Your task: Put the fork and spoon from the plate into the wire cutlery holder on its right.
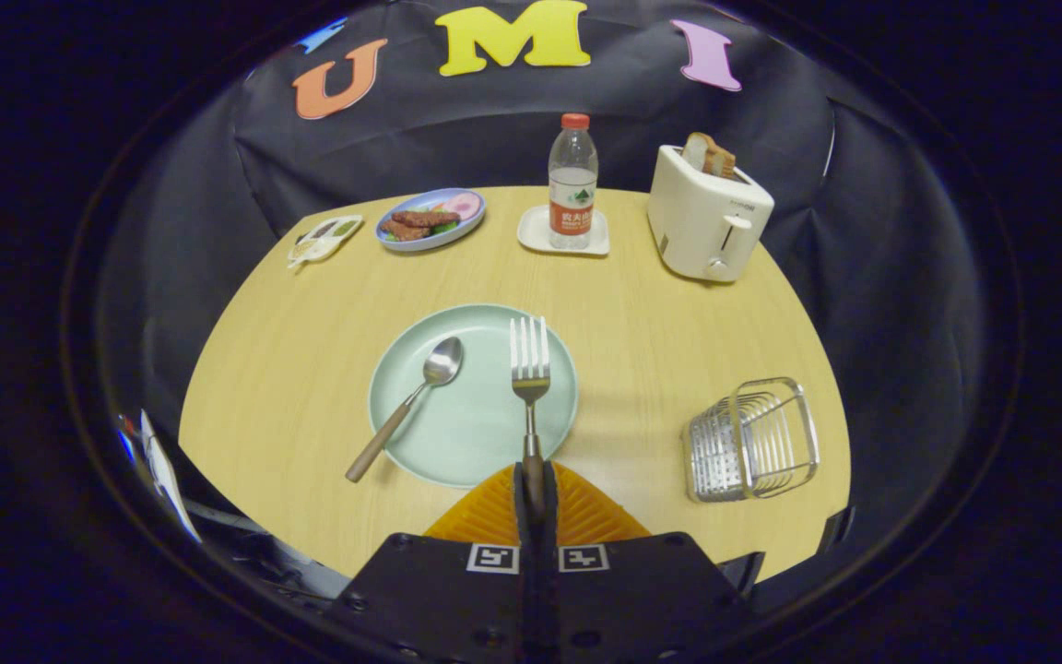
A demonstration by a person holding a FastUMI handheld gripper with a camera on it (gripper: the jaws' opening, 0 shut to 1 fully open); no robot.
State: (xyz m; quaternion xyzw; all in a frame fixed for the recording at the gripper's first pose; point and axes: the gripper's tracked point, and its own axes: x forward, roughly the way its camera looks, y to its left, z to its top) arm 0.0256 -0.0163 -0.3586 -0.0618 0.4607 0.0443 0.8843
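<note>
Progress check: roughly a quarter in, by the look of it. Gripper point(532, 489) clamped on the fork point(529, 369) by its handle, fingers pressed together with the handle pinched between them, tines pointing straight ahead over the green plate point(420, 433). Looks lifted rather than resting, but hard to call from this angle. Spoon point(416, 392) untouched on the plate, ahead and left of the jaws, bowl away, handle trailing off the rim. Wire cutlery holder point(752, 438) ahead and well off to the right of the jaws, empty as far as visible. Remaining: swing fork right, drop in, back for spoon, repeat. Toaster point(706, 221) and water bottle point(572, 180) far beyond, not in the way.
</note>
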